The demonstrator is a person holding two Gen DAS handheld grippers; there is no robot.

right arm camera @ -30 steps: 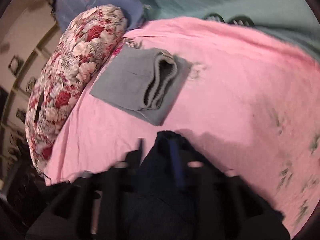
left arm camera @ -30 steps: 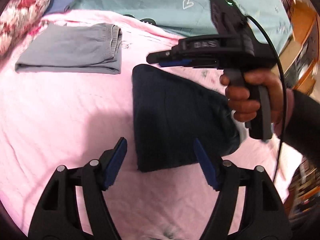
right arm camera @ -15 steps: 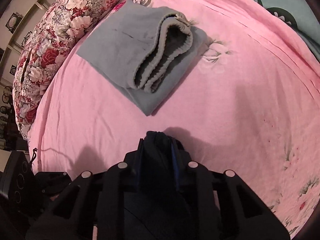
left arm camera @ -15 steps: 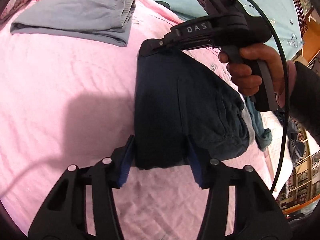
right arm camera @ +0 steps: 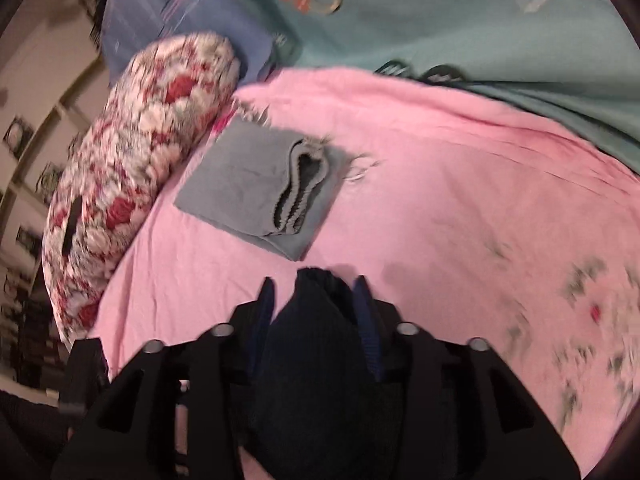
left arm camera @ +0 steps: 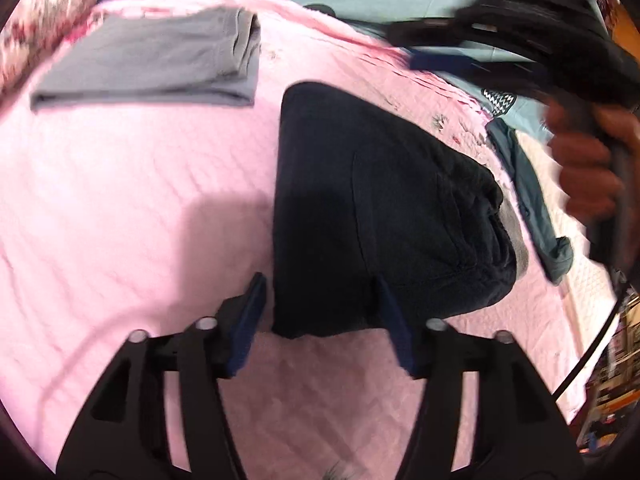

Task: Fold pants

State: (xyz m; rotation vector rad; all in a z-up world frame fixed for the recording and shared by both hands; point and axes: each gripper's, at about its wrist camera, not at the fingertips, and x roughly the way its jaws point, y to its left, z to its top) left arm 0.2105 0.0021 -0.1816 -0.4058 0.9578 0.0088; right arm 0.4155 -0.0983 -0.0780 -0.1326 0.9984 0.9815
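Straddling the near corner of the navy pants point(left arm camera: 380, 200) with the left gripper point(left arm camera: 320, 320), pads spread wide, one either side of the hem edge, nothing pinched. Over on the right gripper point(right arm camera: 316, 316): jaws moderately apart too, dark cloth sitting between them but with pink showing on both sides of the tip, so looks let go rather than clamped. A bit blurry though, and in the left view hanging just above the far corner, gripped by the person's hand point(left arm camera: 584, 160).

Pants themselves lying flat on the pink bedspread point(left arm camera: 120, 200), already doubled into a stubby rectangle, waistband end bunched toward the right. Folded grey pair point(left arm camera: 152, 60) parked just beyond, near the floral pillow point(right arm camera: 132, 152). Crumpled teal garment point(left arm camera: 532, 200) off to the right, teal sheet point(right arm camera: 440, 20) at the back.

Best guess on the step: fold basically done, tidying or releasing stage. Next move probably either pulling both tools clear, or closing on the two left corners to shift the bundle up beside the grey one. For that: matching pinches through all layers and a level lift, or goodbye fold.
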